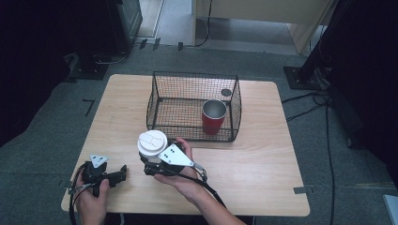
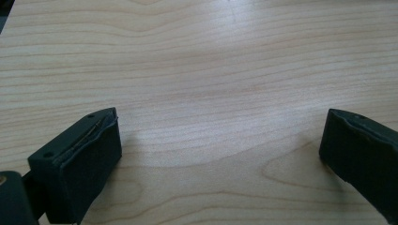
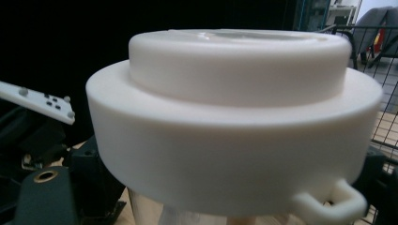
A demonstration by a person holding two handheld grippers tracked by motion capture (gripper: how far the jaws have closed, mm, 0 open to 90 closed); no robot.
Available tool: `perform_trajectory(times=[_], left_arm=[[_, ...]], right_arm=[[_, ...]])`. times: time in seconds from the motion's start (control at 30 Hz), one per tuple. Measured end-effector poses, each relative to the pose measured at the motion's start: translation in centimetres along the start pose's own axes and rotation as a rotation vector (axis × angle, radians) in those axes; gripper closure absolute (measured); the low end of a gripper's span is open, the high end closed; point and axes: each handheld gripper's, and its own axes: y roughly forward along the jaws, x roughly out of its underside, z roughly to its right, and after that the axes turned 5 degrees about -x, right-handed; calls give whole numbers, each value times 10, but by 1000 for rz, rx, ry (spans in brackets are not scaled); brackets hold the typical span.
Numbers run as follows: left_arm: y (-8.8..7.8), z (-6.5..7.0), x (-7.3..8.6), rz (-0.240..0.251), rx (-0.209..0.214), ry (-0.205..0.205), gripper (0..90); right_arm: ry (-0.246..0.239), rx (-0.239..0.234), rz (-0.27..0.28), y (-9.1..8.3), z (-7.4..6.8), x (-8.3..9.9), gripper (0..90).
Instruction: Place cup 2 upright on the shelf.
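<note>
The right gripper (image 1: 149,168) has its fingers closed on the body of the white-lidded cup (image 1: 152,143), below the lid; the cup stands upright near the front edge of the counter (image 1: 263,178), just in front of the wire basket (image 1: 162,108). In the right gripper view the white lid (image 3: 234,126) sits level, its small tab (image 3: 338,202) hanging at the lower rim.

The left gripper (image 1: 123,172) rests on the counter towards the front left corner, fingers (image 2: 82,161) spread wide with bare wood between them.

Procedure for the step in hand, judged to be a lift into the basket: maintain a firm grip on the body, never on the lid; keep the cup vertical; raise it clear of the basket's front rim before moving inward.

Contents: the basket holds one red cup (image 1: 213,117), upright and open-topped, in its right half. The left half is free, so lower the lidded cup there, apart from the red cup.
</note>
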Motion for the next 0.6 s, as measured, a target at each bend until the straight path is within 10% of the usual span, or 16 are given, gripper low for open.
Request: perform_trajectory(times=[0.6], left_arm=[[0, 0, 0, -1, 0, 1, 0]], right_arm=[[-74, 36, 168, -14, 0, -32, 160]])
